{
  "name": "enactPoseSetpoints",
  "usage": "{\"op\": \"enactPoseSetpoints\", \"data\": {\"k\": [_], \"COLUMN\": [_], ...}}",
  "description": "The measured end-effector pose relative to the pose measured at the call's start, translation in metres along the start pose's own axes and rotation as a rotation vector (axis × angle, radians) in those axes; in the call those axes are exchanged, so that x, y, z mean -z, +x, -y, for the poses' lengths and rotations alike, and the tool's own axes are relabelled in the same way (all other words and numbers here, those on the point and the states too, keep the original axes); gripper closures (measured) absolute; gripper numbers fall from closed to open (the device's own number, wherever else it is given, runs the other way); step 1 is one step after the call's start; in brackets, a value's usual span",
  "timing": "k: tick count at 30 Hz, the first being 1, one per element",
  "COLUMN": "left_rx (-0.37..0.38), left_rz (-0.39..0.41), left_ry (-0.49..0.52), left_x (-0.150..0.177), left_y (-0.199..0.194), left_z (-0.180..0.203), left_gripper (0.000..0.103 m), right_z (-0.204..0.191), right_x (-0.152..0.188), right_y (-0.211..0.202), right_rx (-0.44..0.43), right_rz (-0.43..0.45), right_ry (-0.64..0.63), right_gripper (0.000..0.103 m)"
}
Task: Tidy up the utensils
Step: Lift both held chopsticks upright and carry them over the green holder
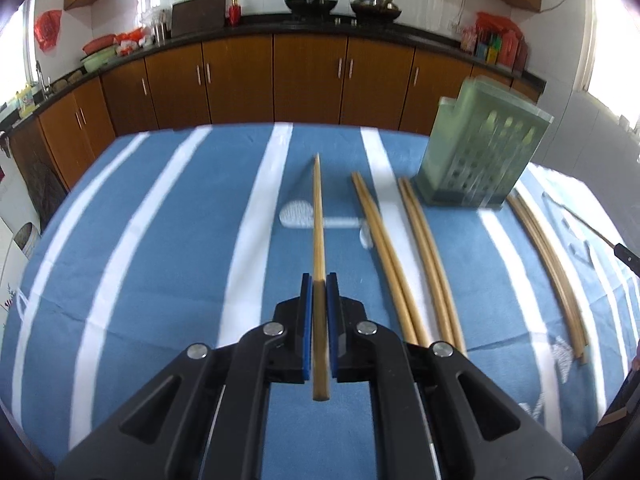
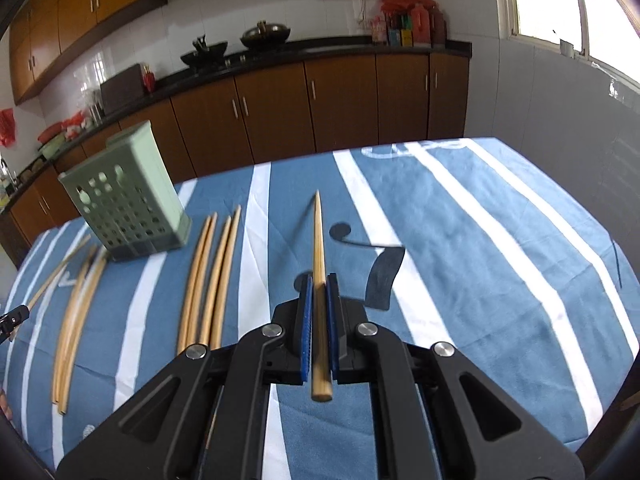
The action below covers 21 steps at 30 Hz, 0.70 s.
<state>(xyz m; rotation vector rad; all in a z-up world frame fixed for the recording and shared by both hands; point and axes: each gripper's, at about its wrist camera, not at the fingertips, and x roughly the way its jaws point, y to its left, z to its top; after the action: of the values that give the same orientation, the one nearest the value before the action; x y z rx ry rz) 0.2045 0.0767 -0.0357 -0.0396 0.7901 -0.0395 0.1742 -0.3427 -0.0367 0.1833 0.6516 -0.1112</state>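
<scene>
My left gripper [image 1: 319, 280] is shut on a wooden chopstick [image 1: 318, 208] that points away over the blue striped tablecloth [image 1: 160, 240]. My right gripper [image 2: 319, 280] is likewise shut on a chopstick [image 2: 317, 236], held above the cloth. A green perforated utensil holder [image 1: 480, 152] stands at the far right in the left wrist view; that holder [image 2: 128, 204] sits at the left in the right wrist view. Several loose chopsticks [image 1: 400, 256] lie on the cloth in pairs beside it, and the same chopsticks [image 2: 212, 276] appear left of my right gripper.
Brown kitchen cabinets [image 1: 280, 80] under a dark counter with woks [image 1: 310, 3] run behind the table. Another chopstick pair [image 1: 548, 268] lies right of the holder. The other gripper's tip [image 1: 626, 256] shows at the right edge. A window [image 2: 560, 4] is at the right.
</scene>
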Motion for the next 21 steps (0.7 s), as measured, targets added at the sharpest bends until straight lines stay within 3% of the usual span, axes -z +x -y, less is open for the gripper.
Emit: {"op": "enactPoseSetpoints", "data": {"k": [12, 21], "left_rx": [-0.008, -0.021], "left_rz": [0.190, 0.241], "left_ry": [-0.026, -0.036], "left_x": [-0.034, -0.052], "left_y": [-0.060, -0.074], "left_z": [-0.005, -0.006], "left_gripper": [0.095, 0.095], "right_z": [-0.002, -0.007], "right_x": [-0.027, -0.038], "right_y": [-0.035, -0.045], "right_rx": [-0.031, -0.044], "right_rz": [0.130, 0.168], "right_ry": [0.001, -0.007], "right_gripper": [0.095, 0.095]}}
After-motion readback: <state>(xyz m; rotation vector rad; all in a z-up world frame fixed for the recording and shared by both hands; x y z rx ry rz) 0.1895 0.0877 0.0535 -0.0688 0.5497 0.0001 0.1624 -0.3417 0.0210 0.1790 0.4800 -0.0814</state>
